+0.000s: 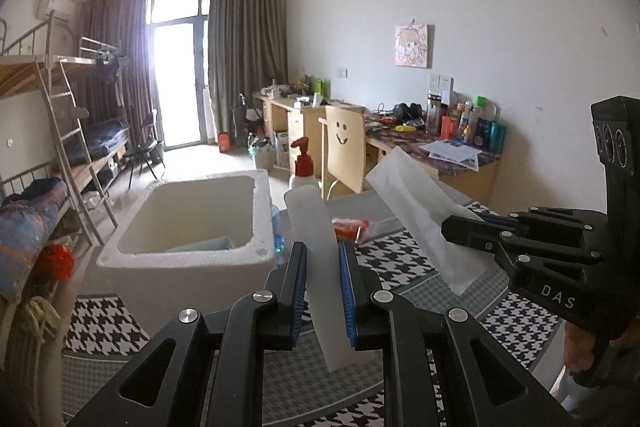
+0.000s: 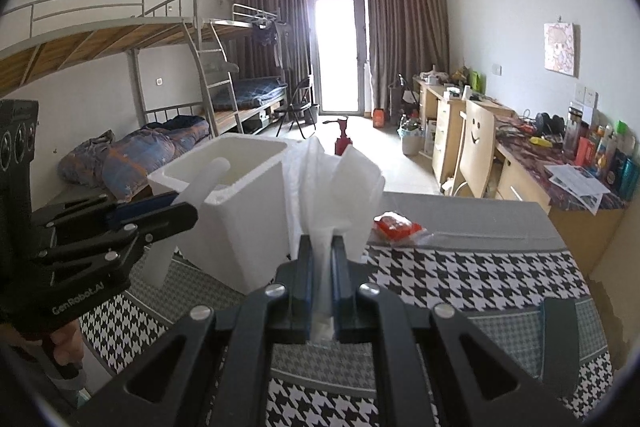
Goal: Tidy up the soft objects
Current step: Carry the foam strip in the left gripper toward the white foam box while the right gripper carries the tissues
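Note:
My left gripper point(image 1: 322, 251) is shut on a long white foam strip point(image 1: 310, 215) that stands up between its blue pads. In the right wrist view this gripper point(image 2: 191, 211) holds the strip point(image 2: 208, 179) over the near rim of the white foam box point(image 2: 240, 227). My right gripper point(image 2: 322, 241) is shut on a crumpled white foam sheet point(image 2: 332, 179) that fans out above its jaws. From the left wrist view the right gripper point(image 1: 447, 223) holds that sheet point(image 1: 404, 187) tilted, to the right of the foam box point(image 1: 188, 227). Both pieces hang above the table.
A houndstooth cloth point(image 2: 480, 275) covers the table. A red packet point(image 2: 396, 225) lies on it behind the grippers. A pump bottle with a red top point(image 1: 304, 167) stands behind the box. Bunk beds point(image 2: 168, 147) are at the left, desks and a wooden chair point(image 2: 476, 155) at the right.

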`<move>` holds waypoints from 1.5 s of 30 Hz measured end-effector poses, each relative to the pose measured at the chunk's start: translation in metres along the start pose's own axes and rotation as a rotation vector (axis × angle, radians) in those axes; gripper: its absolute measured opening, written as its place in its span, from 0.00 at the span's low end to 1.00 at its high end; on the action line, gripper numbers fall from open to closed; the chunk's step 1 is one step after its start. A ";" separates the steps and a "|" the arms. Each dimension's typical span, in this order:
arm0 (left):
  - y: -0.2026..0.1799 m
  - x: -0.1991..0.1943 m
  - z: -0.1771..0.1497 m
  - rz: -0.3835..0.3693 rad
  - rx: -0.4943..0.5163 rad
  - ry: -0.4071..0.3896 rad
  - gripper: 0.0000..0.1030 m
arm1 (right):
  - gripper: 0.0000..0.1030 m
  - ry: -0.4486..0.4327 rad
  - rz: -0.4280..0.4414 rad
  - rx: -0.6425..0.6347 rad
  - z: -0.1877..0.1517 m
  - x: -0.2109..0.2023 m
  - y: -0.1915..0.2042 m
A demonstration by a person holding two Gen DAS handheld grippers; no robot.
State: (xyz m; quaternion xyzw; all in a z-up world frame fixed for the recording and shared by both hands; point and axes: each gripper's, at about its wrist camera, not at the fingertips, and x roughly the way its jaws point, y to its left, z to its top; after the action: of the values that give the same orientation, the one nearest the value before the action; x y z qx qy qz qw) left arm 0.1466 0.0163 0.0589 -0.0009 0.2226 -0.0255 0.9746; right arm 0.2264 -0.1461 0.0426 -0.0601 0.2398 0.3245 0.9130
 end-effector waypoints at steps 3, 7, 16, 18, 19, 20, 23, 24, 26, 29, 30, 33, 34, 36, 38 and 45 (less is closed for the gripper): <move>0.000 0.001 0.003 0.007 0.001 -0.007 0.17 | 0.10 -0.005 0.005 -0.003 0.006 0.002 0.001; 0.005 0.002 0.008 0.003 -0.007 -0.009 0.17 | 0.10 -0.009 0.013 -0.008 0.012 0.005 0.004; 0.010 -0.002 0.020 0.026 0.003 -0.042 0.17 | 0.10 -0.014 0.024 -0.025 0.026 0.011 0.009; 0.011 -0.002 0.022 0.035 0.004 -0.050 0.17 | 0.10 -0.016 0.028 -0.029 0.030 0.014 0.010; 0.013 -0.001 0.024 0.040 0.003 -0.052 0.17 | 0.10 -0.017 0.028 -0.030 0.031 0.015 0.011; 0.014 -0.001 0.026 0.048 0.003 -0.056 0.17 | 0.10 -0.019 0.029 -0.027 0.033 0.016 0.011; 0.021 0.000 0.030 0.063 -0.002 -0.062 0.17 | 0.10 -0.022 0.031 -0.029 0.038 0.019 0.012; 0.023 0.001 0.031 0.069 -0.005 -0.063 0.17 | 0.10 -0.025 0.030 -0.031 0.039 0.019 0.014; 0.027 0.003 0.034 0.086 -0.009 -0.068 0.17 | 0.10 -0.027 0.035 -0.037 0.041 0.020 0.016; 0.031 0.007 0.038 0.109 -0.010 -0.075 0.17 | 0.10 -0.032 0.046 -0.040 0.047 0.023 0.019; 0.033 0.009 0.039 0.114 -0.012 -0.076 0.17 | 0.10 -0.035 0.050 -0.038 0.048 0.024 0.019; 0.039 0.013 0.042 0.130 -0.019 -0.073 0.17 | 0.10 -0.037 0.064 -0.047 0.052 0.029 0.022; 0.042 0.015 0.044 0.135 -0.021 -0.070 0.17 | 0.10 -0.037 0.066 -0.050 0.053 0.031 0.023; 0.047 0.016 0.044 0.142 -0.029 -0.069 0.17 | 0.10 -0.033 0.073 -0.050 0.056 0.035 0.022; 0.052 0.019 0.046 0.144 -0.041 -0.065 0.17 | 0.10 -0.030 0.083 -0.049 0.059 0.039 0.024; 0.064 0.027 0.047 0.171 -0.071 -0.053 0.17 | 0.10 -0.022 0.101 -0.054 0.066 0.050 0.031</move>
State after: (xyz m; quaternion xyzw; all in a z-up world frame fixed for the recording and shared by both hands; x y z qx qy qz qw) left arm 0.1938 0.0785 0.0885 -0.0168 0.1968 0.0657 0.9781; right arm 0.2675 -0.0762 0.0779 -0.0692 0.2238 0.3771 0.8961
